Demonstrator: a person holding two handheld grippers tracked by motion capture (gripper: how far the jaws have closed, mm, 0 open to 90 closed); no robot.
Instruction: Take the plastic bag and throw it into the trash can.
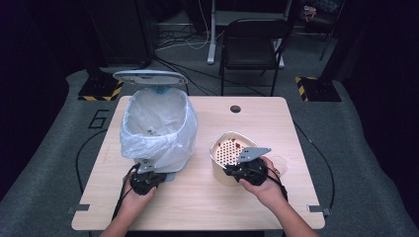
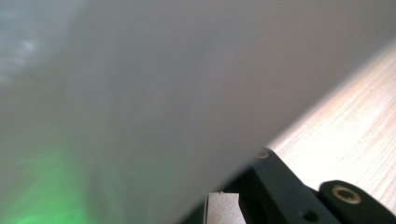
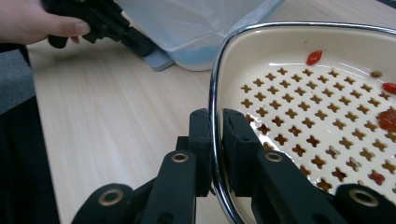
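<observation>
Inspection of the work in hand, which appears to be emptying food scraps from a strainer bowl into a lined bin.

Right gripper (image 3: 214, 154): at the bottom centre of the right gripper view its two black jaws are clamped on the chrome-edged rim of the cream strainer bowl (image 3: 327, 116), one jaw outside the wall and one inside. In the high view the bowl (image 1: 228, 148) stands right of centre on the table (image 1: 207, 197), upright and apparently not lifted. Red scraps (image 3: 314, 57) lie on its perforated insert toward the upper right of the right gripper view.

Left gripper (image 1: 144, 174): in the high view it sits at the lower left, at the foot of the bin (image 1: 158, 126), which carries a white liner bag and has its lid raised behind it. The left gripper view is taken up by blurred grey-white plastic, so the jaw tips are hidden; the jaws are closed, seemingly on the bin's base or liner, but exactly which I cannot tell.

Progress, as judged: the bowl is gripped and the bin appears steadied. Lifting, carrying the bowl over the bin mouth and tipping out the scraps are all outstanding.
</observation>
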